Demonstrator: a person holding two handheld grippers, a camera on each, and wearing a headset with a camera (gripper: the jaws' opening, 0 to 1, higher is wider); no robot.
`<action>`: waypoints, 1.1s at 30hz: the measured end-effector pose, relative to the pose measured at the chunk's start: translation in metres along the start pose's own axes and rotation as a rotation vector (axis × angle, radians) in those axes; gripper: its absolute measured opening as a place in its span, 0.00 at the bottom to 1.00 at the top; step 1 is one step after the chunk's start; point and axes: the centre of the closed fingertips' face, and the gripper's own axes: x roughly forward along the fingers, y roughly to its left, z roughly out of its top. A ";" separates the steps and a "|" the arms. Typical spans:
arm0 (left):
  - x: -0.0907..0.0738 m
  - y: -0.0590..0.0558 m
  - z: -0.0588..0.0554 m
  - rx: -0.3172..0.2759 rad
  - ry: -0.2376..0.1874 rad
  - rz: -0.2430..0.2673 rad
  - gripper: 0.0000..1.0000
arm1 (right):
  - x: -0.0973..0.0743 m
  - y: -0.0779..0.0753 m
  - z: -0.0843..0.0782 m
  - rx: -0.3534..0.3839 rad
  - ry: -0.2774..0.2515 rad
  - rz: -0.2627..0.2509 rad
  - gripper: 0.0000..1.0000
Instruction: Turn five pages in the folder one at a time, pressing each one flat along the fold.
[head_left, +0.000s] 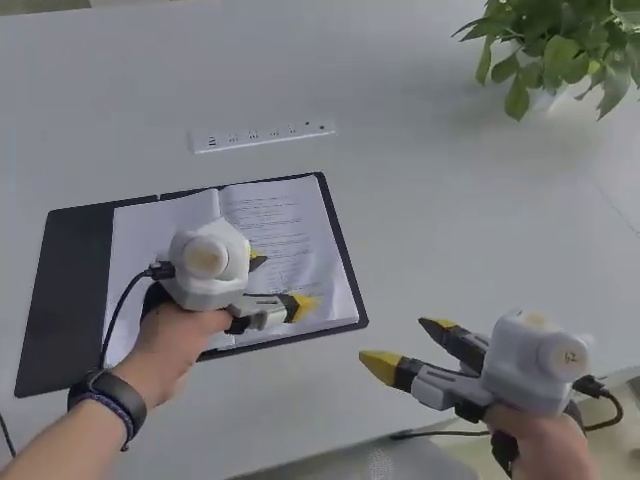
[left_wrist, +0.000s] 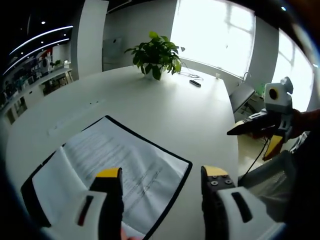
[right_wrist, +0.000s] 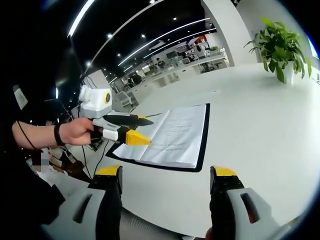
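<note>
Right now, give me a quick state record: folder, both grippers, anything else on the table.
folder: open flat on table, black cover, printed pages on top
left gripper: open, over the pages' near right part, gripping nothing
right gripper: open, empty, right of folder, near table edge
other: power strip beyond folder; potted plant far right

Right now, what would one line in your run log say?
folder: open on table | left gripper: open, over its pages | right gripper: open, beside folder, holding nothing
</note>
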 end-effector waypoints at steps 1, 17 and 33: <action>0.007 -0.001 -0.001 0.002 0.008 -0.005 0.63 | 0.001 -0.001 0.000 0.003 0.001 0.000 0.70; 0.074 -0.001 -0.021 0.005 0.102 0.016 0.63 | 0.014 -0.008 -0.003 0.021 0.044 0.010 0.69; 0.091 0.001 -0.040 0.129 0.153 0.066 0.64 | 0.011 -0.018 -0.008 0.055 0.051 0.020 0.68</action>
